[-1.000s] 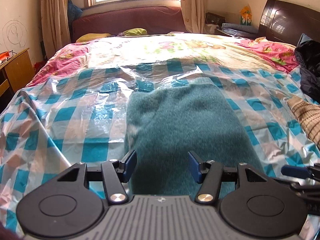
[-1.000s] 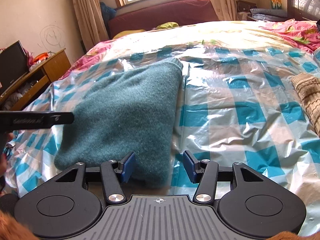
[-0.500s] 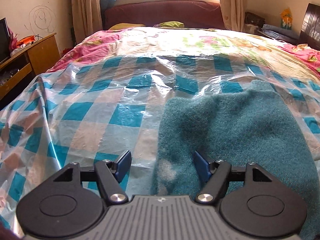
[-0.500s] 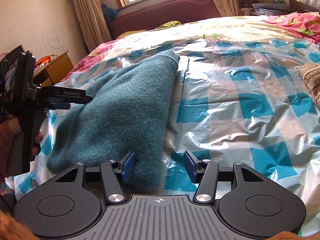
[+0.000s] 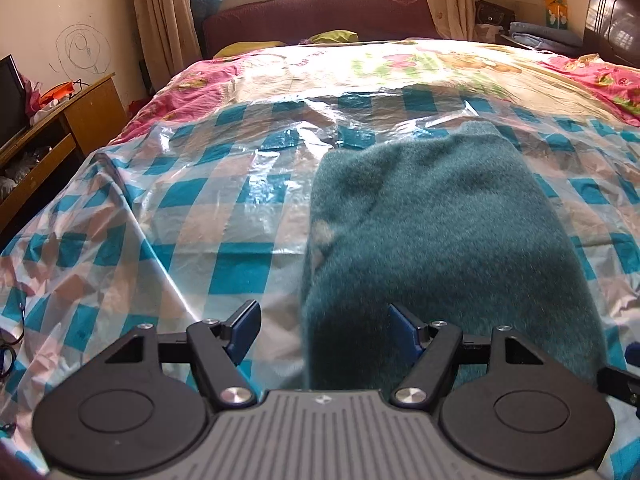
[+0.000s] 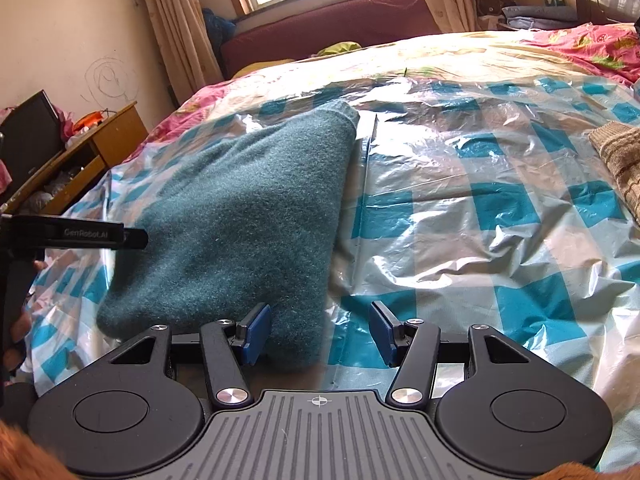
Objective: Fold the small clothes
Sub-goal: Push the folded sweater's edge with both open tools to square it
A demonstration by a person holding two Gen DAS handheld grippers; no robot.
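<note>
A folded teal fleece garment (image 5: 440, 240) lies on the blue-checked plastic sheet (image 5: 200, 208) that covers the bed. My left gripper (image 5: 324, 320) is open just above the garment's near left corner. The garment's left edge runs between the fingers, and neither pad presses on it. In the right wrist view the same garment (image 6: 240, 220) stretches away to the left. My right gripper (image 6: 319, 322) is open at its near right corner, with the left pad (image 6: 256, 330) close beside the fabric. One finger of the left gripper (image 6: 96, 234) reaches in from the left, held by a hand.
A brown striped knit piece (image 6: 620, 160) lies at the right edge of the sheet. A wooden desk (image 5: 80, 112) stands left of the bed, where the sheet drops off. A maroon sofa (image 5: 320, 12) sits under the window, and a dark headboard (image 5: 612, 20) is at far right.
The left gripper has shifted from the middle of the garment's near end to its left edge, and its jaws stand wider. The right gripper has hardly moved.
</note>
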